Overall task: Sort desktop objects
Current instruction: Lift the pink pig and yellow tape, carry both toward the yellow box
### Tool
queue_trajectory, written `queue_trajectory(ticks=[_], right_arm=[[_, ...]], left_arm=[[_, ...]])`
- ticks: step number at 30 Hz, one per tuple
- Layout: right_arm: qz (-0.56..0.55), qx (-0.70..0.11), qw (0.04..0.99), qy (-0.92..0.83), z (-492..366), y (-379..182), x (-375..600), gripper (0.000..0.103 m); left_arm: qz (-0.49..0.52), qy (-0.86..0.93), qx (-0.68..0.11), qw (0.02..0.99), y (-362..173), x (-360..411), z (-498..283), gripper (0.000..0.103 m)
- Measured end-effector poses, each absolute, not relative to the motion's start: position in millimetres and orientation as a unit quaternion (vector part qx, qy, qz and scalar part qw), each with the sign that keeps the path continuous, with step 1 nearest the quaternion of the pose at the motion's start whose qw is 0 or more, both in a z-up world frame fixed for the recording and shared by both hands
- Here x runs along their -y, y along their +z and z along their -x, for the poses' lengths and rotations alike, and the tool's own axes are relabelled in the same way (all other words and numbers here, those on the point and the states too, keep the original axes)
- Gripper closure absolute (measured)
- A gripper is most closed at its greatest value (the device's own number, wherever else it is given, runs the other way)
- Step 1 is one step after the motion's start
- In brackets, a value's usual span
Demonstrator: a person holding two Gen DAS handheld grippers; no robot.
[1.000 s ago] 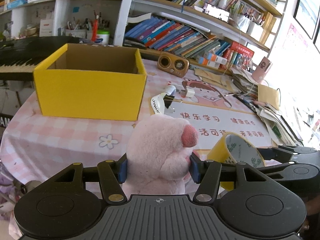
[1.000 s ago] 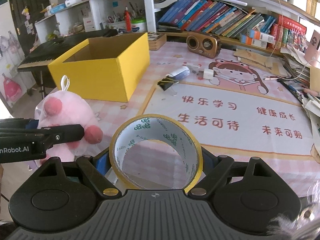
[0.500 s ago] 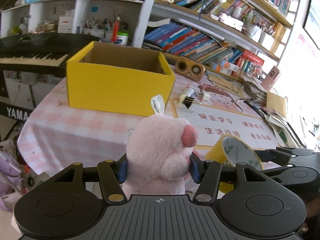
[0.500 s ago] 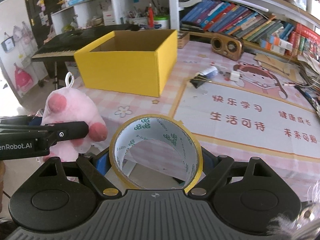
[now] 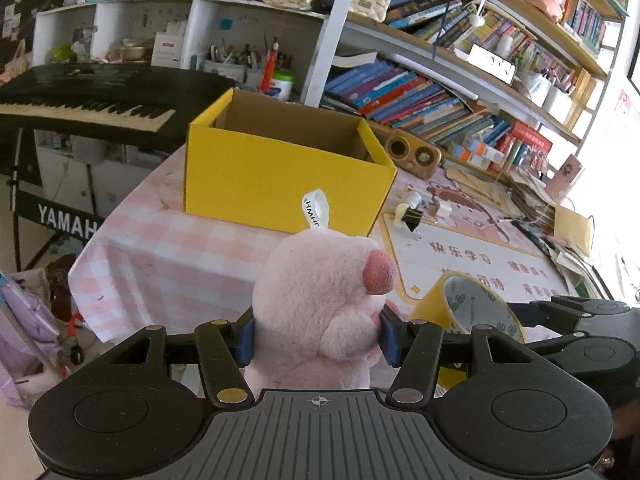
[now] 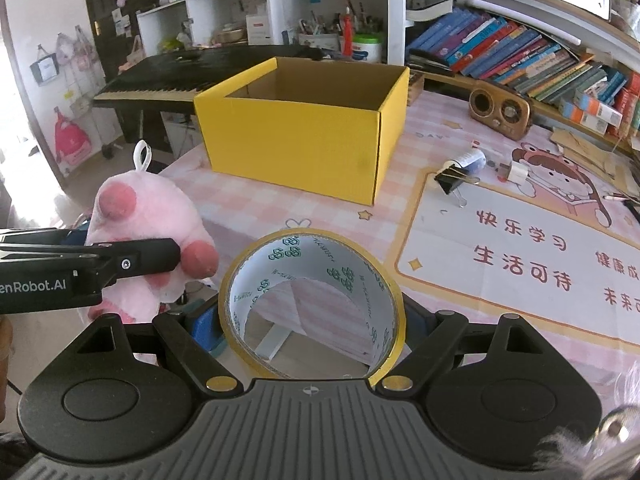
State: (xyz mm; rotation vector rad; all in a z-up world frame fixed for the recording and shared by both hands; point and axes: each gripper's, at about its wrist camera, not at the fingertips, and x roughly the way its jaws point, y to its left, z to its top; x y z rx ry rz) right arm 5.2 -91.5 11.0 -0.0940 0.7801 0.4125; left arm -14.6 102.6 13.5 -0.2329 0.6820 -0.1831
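Left wrist view: left gripper (image 5: 316, 334) pinches a pink plush toy (image 5: 324, 312) between its blue pads, toy held in air at the near edge of the table (image 5: 160, 248), white hang loop on top. Right gripper (image 5: 520, 320) comes in from the right just beside it, carrying a yellow tape roll (image 5: 468, 312). Ahead sits an open yellow cardboard box (image 5: 280, 184) on the pink checked tablecloth, nothing visible inside from this angle. Right of the box: black binder clip (image 5: 412, 218), white charger plug (image 5: 443, 210), wooden speaker (image 5: 414, 155) further back. Yamaha keyboard (image 5: 80, 104) at left, bookshelves (image 5: 420, 96) behind.

Right wrist view: right gripper (image 6: 312, 324) clamped on the tape roll (image 6: 312, 292), roll standing on edge, hole facing the camera. Left gripper (image 6: 132, 260) reaches in from the left with the plush toy (image 6: 148, 220), near the roll but apart. Yellow box (image 6: 304, 140) ahead, well apart from both held things. Binder clip (image 6: 452, 182) lies on the edge of the printed desk mat (image 6: 520, 248), small white roll (image 6: 470, 160) just beside it, plug (image 6: 516, 172) further right.
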Motion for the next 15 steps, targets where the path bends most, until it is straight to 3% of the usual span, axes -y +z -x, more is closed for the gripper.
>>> queue_trajectory(ticks=[15], right_arm=[[0.043,-0.375,0.905,0.196,-11.0,15.3,84.8,0.018]], left_arm=[[0.120,-0.086,-0.327,0.933,15.5,-110.2,12.5,0.046]])
